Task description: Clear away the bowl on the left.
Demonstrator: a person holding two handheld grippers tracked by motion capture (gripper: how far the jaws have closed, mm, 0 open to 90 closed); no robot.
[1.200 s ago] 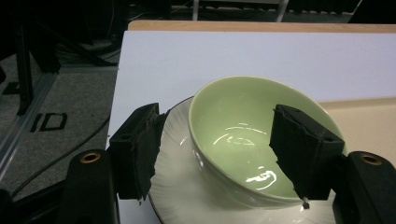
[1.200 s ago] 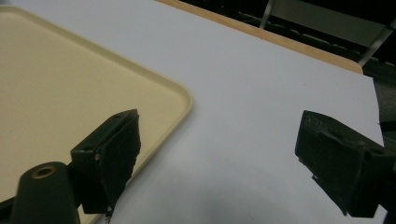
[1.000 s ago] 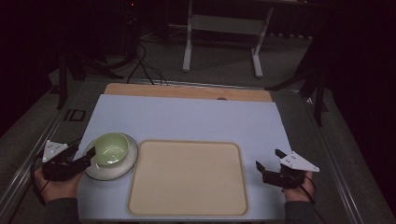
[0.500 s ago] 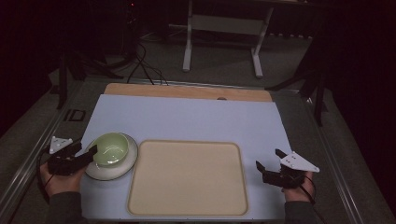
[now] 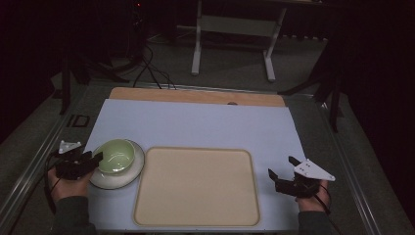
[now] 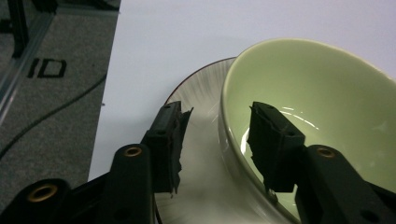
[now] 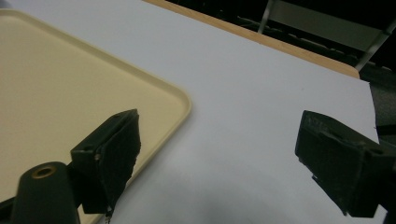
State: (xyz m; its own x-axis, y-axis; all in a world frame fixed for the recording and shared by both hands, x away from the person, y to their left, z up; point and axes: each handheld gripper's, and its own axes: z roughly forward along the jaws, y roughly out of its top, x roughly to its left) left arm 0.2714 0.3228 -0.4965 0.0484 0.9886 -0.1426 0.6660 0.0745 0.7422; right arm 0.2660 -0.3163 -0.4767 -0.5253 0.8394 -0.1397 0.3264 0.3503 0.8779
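Observation:
A pale green bowl (image 5: 116,155) (image 6: 317,93) stands on a white saucer (image 5: 133,171) (image 6: 196,98) at the near left of the table. My left gripper (image 5: 95,159) (image 6: 220,109) straddles the bowl's left rim, one jaw over the saucer outside and the other inside the bowl. Its jaws have just been closing, with the rim between them. A gap still shows between the outer jaw and the bowl wall. My right gripper (image 5: 281,166) (image 7: 219,121) rests open over bare table, to the right of the beige tray (image 5: 195,188) (image 7: 56,84).
A pale sheet (image 5: 195,125) covers the table, with a wooden strip (image 5: 195,96) along its far edge. Metal rails run down both sides. Cables and a stand's legs lie on the floor beyond.
My left gripper has slid right onto the bowl's rim and its jaws have narrowed around it. The right gripper has kept still.

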